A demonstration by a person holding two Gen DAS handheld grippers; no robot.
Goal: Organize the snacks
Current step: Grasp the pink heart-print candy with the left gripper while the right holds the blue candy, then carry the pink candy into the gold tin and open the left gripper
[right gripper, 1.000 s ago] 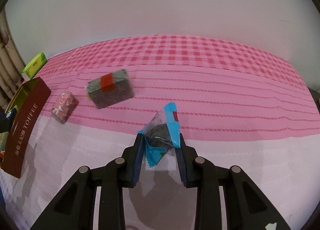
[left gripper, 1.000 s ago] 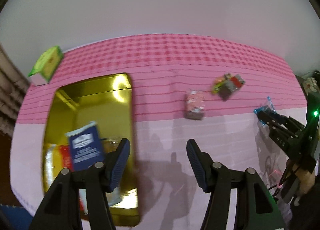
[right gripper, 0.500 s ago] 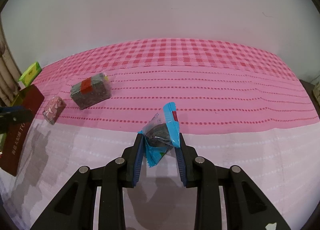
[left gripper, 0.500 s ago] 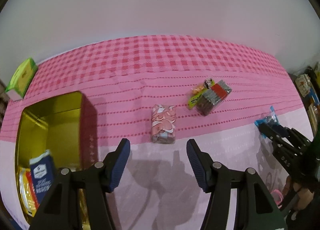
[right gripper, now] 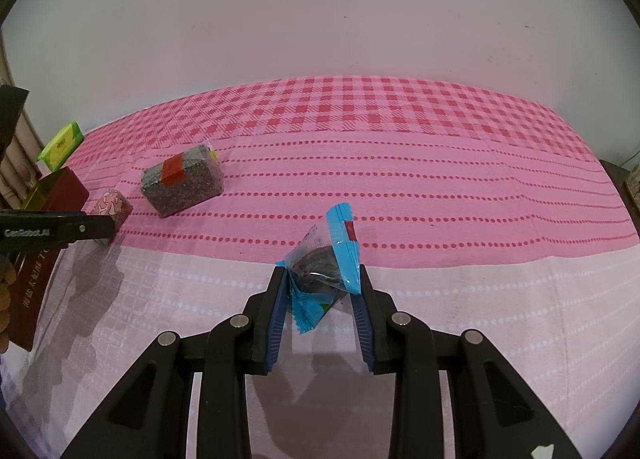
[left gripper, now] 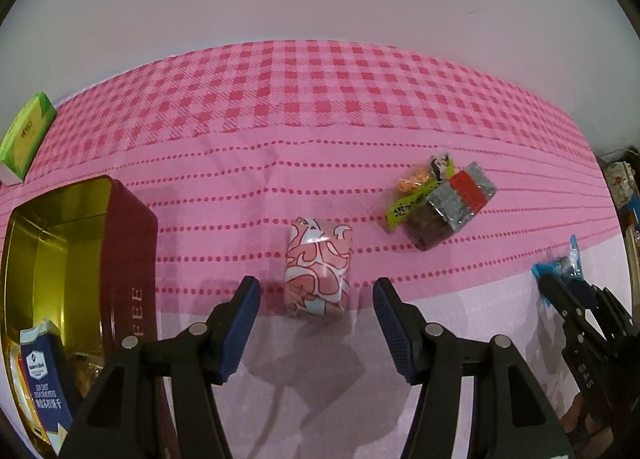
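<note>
A: The left gripper [left gripper: 316,299] is hanging with its jaws apart, nothing clamped; the pink patterned packet [left gripper: 318,267] is lying on the tablecloth [left gripper: 320,99] just ahead of the 2 fingertips.

B: And the right gripper [right gripper: 320,283]?

A: It is pinching the blue wrapped snack [right gripper: 324,267] above the cloth's pale front strip.

B: The other snacks?

A: The dark block with the red band [left gripper: 452,205] is sitting mid-cloth beside a green-labelled packet [left gripper: 420,187]. The open toffee tin [left gripper: 128,243] is standing at the left edge, a navy sachet [left gripper: 44,375] inside, and a green box [left gripper: 26,131] is resting at the far left corner.
</note>
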